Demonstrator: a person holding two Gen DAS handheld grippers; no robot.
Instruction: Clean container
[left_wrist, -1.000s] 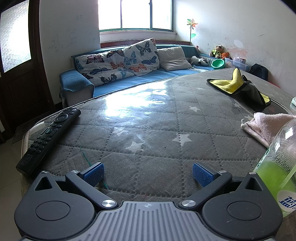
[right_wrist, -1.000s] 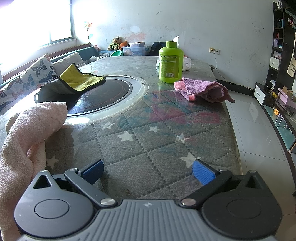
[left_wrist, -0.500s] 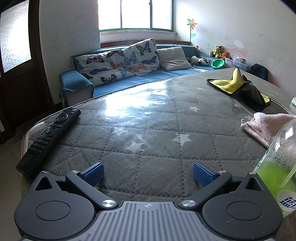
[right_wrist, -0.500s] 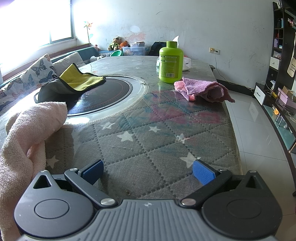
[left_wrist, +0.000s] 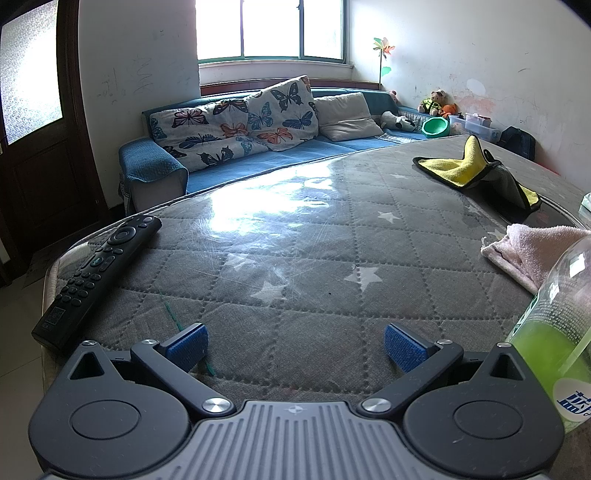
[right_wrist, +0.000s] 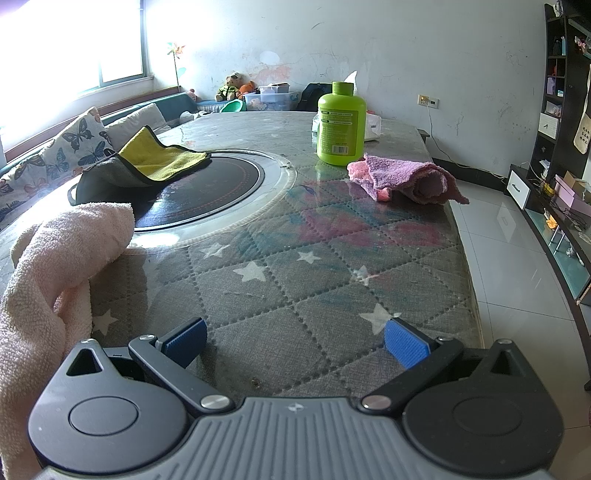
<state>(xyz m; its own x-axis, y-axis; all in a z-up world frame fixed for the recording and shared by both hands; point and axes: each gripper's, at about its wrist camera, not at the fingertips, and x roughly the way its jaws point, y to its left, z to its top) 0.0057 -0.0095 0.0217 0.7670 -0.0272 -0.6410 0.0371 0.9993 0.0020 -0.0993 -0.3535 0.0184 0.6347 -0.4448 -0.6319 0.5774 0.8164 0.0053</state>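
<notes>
Grey star-quilted table cover (right_wrist: 303, 280); lime-green plastic bottle (right_wrist: 341, 123); yellow-and-grey microfibre cloth (right_wrist: 147, 162); pale pink towel (right_wrist: 55, 266); pink-purple terry rag (right_wrist: 410, 179); black remote control (left_wrist: 99, 275).

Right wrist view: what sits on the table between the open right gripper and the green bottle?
Only bare quilted table cover lies between the right gripper and the green bottle; the purple towel sits just right of that line.

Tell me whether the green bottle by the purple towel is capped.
Capped: the green bottle stands upright with its green lid on, beside the purple towel.
</notes>
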